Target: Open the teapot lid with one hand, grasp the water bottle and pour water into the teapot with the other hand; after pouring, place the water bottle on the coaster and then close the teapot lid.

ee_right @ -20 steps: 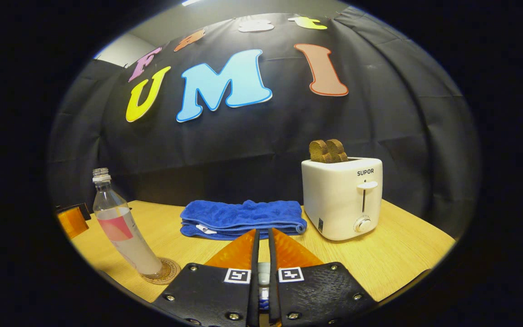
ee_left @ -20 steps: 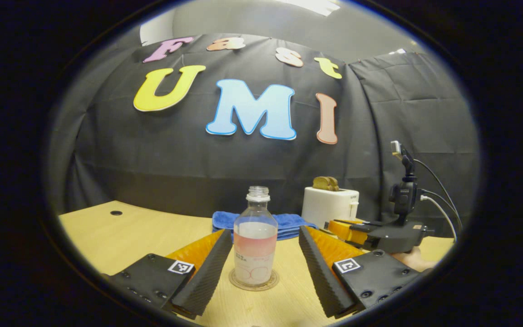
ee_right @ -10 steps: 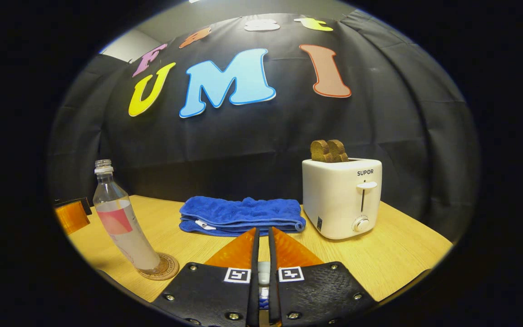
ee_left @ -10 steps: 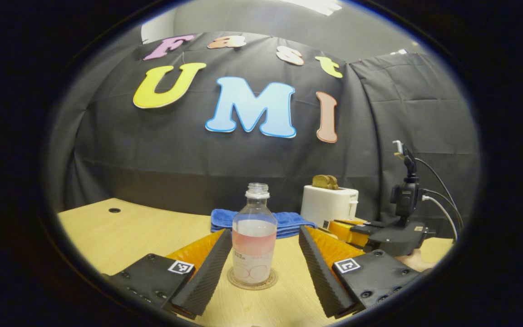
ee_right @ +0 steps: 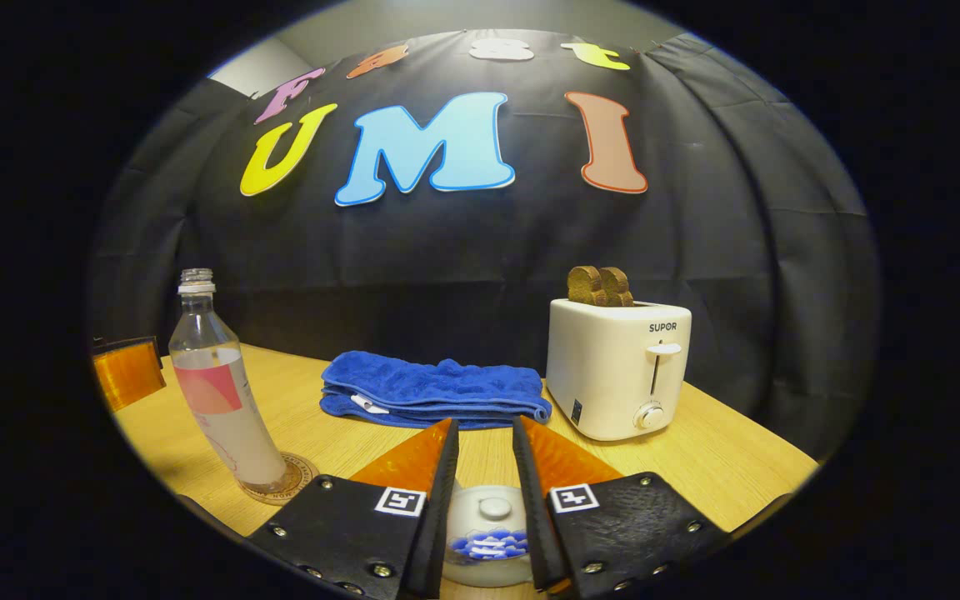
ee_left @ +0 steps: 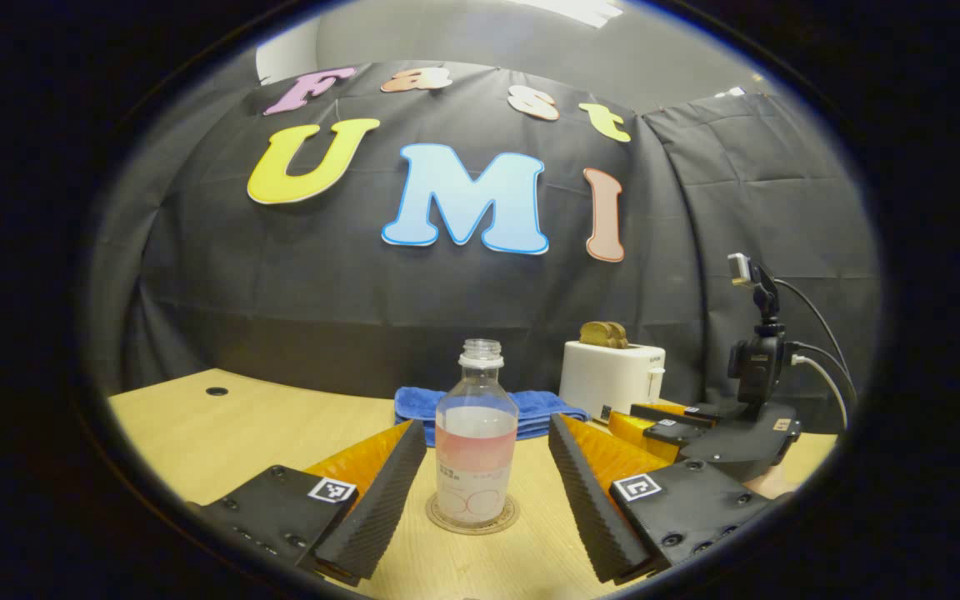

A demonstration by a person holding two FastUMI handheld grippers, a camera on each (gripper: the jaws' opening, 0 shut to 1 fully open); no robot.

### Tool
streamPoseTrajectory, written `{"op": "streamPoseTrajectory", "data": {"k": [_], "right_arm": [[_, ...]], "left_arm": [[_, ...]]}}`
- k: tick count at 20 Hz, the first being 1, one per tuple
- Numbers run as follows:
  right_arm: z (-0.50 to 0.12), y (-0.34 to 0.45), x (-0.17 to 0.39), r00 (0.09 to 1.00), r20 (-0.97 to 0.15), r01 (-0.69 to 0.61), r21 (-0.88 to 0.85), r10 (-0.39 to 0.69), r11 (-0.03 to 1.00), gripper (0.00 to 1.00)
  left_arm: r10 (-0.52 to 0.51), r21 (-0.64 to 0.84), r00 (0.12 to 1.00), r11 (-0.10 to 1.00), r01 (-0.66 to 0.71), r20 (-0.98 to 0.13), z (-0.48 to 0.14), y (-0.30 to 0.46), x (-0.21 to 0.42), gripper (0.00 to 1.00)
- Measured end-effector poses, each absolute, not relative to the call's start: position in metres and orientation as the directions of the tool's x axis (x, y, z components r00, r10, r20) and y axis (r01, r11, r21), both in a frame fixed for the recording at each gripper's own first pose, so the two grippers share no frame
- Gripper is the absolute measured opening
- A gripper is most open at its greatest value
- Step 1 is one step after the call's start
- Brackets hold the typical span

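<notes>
The bottle point(ee_left: 477, 442) stands upright on the coaster point(ee_left: 472, 515) on the worktop point(ee_left: 263, 425), uncapped and partly filled. The left gripper point(ee_left: 480, 467) is spread wide, one finger on either side of the bottle, neither touching it. The right gripper point(ee_right: 484, 492) is parted a little, its fingers on either side of the teapot lid point(ee_right: 490, 525); whether they touch the lid's knob I cannot tell. Behind the bottle lies a folded blue towel point(ee_right: 434, 392), and to the right of the towel stands a white toaster point(ee_right: 617, 371) with two slices in it.
</notes>
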State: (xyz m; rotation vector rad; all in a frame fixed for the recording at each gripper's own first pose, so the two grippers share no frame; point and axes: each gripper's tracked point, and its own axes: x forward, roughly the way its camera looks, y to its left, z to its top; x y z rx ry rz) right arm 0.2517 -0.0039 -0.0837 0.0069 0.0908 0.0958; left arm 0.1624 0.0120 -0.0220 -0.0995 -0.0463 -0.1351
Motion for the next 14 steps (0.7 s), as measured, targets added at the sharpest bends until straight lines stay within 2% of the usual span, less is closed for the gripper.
{"op": "streamPoseTrajectory", "data": {"k": [2,3,6,14], "right_arm": [[-0.072,0.0,0.244,0.993,-0.069,-0.097,0.017,0.098,0.995,0.58],[-0.065,-0.001,0.237,0.995,-0.051,-0.088,0.016,0.089,0.996,0.72],[-0.044,0.001,0.209,0.998,0.006,-0.067,0.001,0.067,0.998,0.8],[-0.015,-0.001,0.114,0.996,0.087,-0.034,0.016,0.032,0.999,0.8]], "left_arm": [[-0.132,-0.099,0.99,0.986,0.137,0.059,-0.021,0.012,0.162,1.0],[-0.132,-0.099,0.99,0.986,0.137,0.058,-0.02,0.012,0.162,1.0],[-0.126,-0.102,0.99,0.986,0.131,0.059,-0.021,0.014,0.161,1.0],[-0.131,-0.067,0.989,0.989,0.135,0.071,-0.01,0.004,0.133,1.0]]}}
